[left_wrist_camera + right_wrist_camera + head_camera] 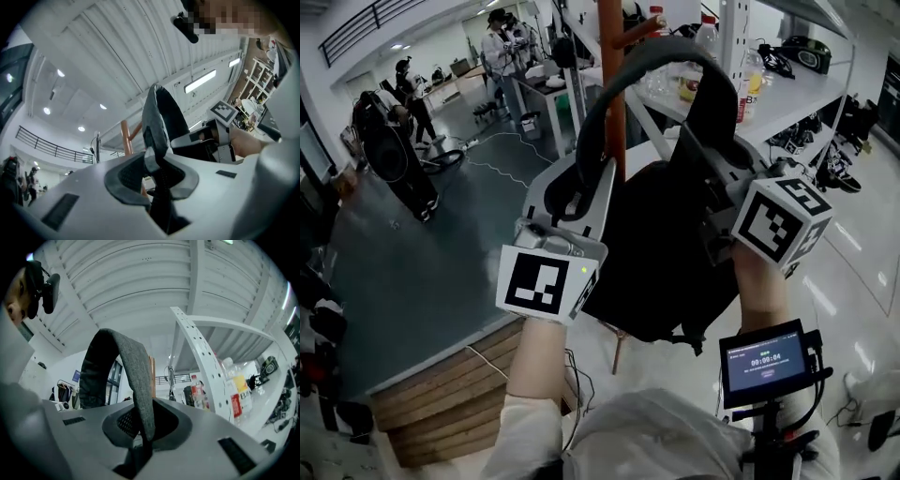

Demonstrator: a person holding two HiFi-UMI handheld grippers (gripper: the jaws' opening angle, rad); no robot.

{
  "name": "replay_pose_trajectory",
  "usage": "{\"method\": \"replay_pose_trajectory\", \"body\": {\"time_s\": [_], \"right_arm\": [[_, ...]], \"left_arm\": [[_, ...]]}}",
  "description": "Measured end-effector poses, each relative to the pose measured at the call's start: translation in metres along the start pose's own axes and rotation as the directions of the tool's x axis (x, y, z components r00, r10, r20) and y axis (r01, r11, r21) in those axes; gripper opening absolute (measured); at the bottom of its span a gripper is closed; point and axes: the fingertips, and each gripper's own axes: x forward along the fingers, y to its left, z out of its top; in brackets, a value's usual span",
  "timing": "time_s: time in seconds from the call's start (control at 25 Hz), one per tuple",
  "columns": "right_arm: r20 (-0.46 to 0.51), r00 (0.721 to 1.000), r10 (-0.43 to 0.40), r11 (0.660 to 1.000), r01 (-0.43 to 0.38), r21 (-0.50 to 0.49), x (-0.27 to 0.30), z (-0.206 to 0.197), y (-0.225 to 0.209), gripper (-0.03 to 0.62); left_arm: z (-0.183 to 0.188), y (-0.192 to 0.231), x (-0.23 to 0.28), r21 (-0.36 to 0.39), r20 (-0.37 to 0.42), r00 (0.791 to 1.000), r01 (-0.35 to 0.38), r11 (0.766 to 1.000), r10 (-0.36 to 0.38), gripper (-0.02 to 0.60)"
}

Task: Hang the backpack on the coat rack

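A black backpack hangs in the air from its grey strap loop, which arches up beside the coat rack's orange-brown pole. A peg sticks out near the pole's top, just behind the loop. My left gripper is shut on the loop's left end, and the strap rises straight out of its jaws. My right gripper is shut on the right end, where the strap curves up and left. In the left gripper view the pole stands just behind the strap.
A white shelf unit with bottles and cables stands right of the rack; its upright is close to the right gripper. A wooden platform lies low left. People stand at benches far back.
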Motion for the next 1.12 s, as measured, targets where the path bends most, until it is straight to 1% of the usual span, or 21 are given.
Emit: {"method": "replay_pose_trajectory", "body": {"time_s": [0.08,0.12,0.24,0.32,0.4,0.48,0.6,0.64,0.72,0.84,0.92,1.0,1.04,1.12], "right_arm": [[0.019,1.0,-0.008,0.998,0.009,-0.054,0.011,0.025,-0.003,0.041],[0.023,1.0,-0.012,0.997,0.014,-0.079,0.017,0.035,-0.005,0.041],[0.008,1.0,-0.016,0.994,0.017,-0.109,0.037,0.055,-0.012,0.041],[-0.017,1.0,-0.022,0.993,0.02,-0.12,0.052,0.063,-0.017,0.041],[-0.058,0.998,-0.031,0.992,0.024,-0.127,0.065,0.064,-0.022,0.041],[-0.109,0.994,-0.031,0.993,0.018,-0.119,0.077,0.062,-0.028,0.041],[-0.198,0.98,-0.022,0.995,0.002,-0.103,0.097,0.053,-0.035,0.041],[-0.228,0.973,-0.024,0.994,-0.001,-0.11,0.104,0.048,-0.037,0.041],[-0.294,0.955,-0.036,0.991,-0.005,-0.135,0.115,0.031,-0.04,0.041],[-0.386,0.922,-0.03,0.993,-0.017,-0.118,0.123,-0.005,-0.045,0.041],[-0.409,0.912,-0.018,0.996,-0.018,-0.083,0.121,-0.025,-0.05,0.041],[-0.386,0.922,-0.025,0.998,-0.003,-0.07,0.117,-0.033,-0.055,0.041],[-0.366,0.93,-0.037,0.997,0.007,-0.082,0.115,-0.033,-0.057,0.041],[-0.323,0.944,-0.071,0.989,0.024,-0.149,0.111,-0.036,-0.059,0.041]], "left_arm": [[0.02,0.014,0.017,0.041,0.026,1.0,-0.015,0.999,0.014,0.066],[0.028,0.021,0.024,0.05,0.03,0.999,-0.022,0.998,0.021,0.066],[0.037,0.042,0.045,0.042,0.009,0.999,-0.045,0.998,0.044,0.066],[0.036,0.058,0.056,0.018,-0.015,0.998,-0.065,0.998,0.065,0.066],[0.032,0.072,0.063,-0.042,-0.038,0.997,-0.073,0.996,0.072,0.066],[0.023,0.087,0.069,-0.125,-0.062,0.995,-0.081,0.989,0.074,0.066],[0.0,0.107,0.084,-0.247,-0.121,0.99,-0.099,0.964,0.07,0.066],[-0.011,0.11,0.09,-0.275,-0.149,0.987,-0.101,0.956,0.062,0.066],[-0.035,0.108,0.1,-0.299,-0.211,0.977,-0.101,0.949,0.037,0.066],[-0.073,0.095,0.104,-0.291,-0.294,0.956,-0.094,0.952,0.004,0.066],[-0.087,0.085,0.101,-0.258,-0.306,0.952,-0.092,0.962,0.009,0.066],[-0.085,0.075,0.098,-0.196,-0.288,0.957,-0.091,0.976,0.031,0.066],[-0.082,0.069,0.097,-0.155,-0.282,0.958,-0.092,0.984,0.045,0.066],[-0.08,0.059,0.096,-0.065,-0.272,0.959,-0.099,0.993,0.078,0.066]]}}
